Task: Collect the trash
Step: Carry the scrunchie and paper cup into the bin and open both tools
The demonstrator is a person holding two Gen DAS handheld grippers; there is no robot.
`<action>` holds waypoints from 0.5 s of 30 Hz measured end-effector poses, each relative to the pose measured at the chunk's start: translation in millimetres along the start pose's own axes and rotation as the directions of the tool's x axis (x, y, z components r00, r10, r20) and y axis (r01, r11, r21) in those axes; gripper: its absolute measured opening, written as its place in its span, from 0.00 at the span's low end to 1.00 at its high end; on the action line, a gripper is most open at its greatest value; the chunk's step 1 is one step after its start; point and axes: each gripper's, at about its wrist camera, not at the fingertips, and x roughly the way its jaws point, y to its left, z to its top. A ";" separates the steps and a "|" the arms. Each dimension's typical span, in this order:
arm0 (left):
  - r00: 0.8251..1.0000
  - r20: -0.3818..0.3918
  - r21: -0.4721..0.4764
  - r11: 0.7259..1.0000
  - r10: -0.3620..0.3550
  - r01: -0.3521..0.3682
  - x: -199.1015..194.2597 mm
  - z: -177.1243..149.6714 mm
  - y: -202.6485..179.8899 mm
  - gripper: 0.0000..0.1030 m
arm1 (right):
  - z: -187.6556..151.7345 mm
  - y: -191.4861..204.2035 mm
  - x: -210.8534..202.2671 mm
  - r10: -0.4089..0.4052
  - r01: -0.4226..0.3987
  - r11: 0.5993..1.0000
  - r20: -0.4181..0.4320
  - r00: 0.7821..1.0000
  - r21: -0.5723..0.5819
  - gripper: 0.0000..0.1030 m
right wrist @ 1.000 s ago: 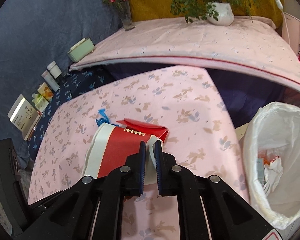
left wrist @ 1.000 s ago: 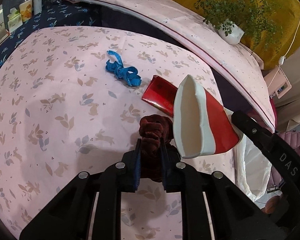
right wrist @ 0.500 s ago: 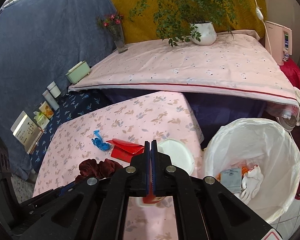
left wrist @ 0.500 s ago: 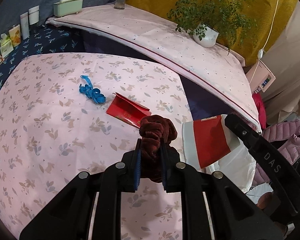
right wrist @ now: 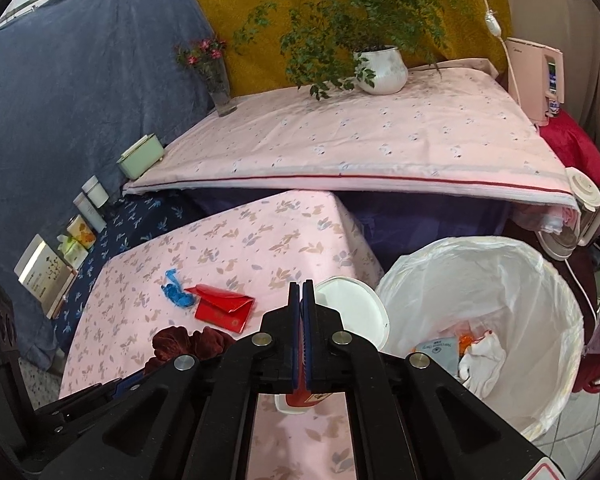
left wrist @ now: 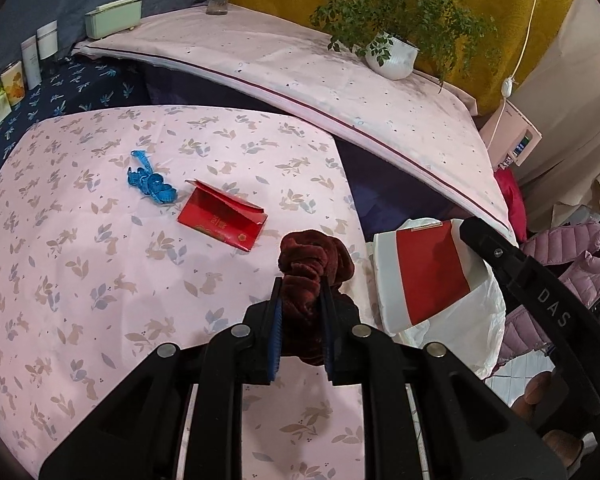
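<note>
The right gripper point(right wrist: 302, 340) is clenching the paper cup point(left wrist: 422, 276) beside the bin point(right wrist: 500, 280); the left gripper point(left wrist: 300, 320) is grasping the maroon scrunchie point(left wrist: 314, 264); next, releasing both over the liner.

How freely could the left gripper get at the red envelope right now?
Probably not: the left gripper is shut on the maroon scrunchie. The red envelope lies unobstructed on the tablecloth.

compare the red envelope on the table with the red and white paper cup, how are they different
The red envelope lies flat on the table, touched by neither gripper; the red and white paper cup is pinched by its rim in the right gripper, off the table. The envelope is all red with gold print; the cup has a red band between white edges. The envelope is flat; the cup is round and hollow. Both are mostly red.
</note>
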 end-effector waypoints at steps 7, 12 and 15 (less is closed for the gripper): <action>0.999 -0.015 0.064 0.997 -0.051 0.051 10.3 7.6 -42.4 0.15 | 10.3 -37.6 -10.1 -0.090 0.089 0.996 0.024 0.996 0.025 0.02; 0.994 -0.039 0.120 0.988 -0.098 0.102 21.4 8.0 -78.9 0.15 | 13.4 -69.8 -17.2 -0.156 0.154 0.987 0.028 0.987 0.048 0.02; 0.991 -0.054 0.144 0.981 -0.124 0.130 29.0 7.5 -100.6 0.16 | 15.8 -88.9 -21.9 -0.193 0.191 0.979 0.025 0.981 0.071 0.02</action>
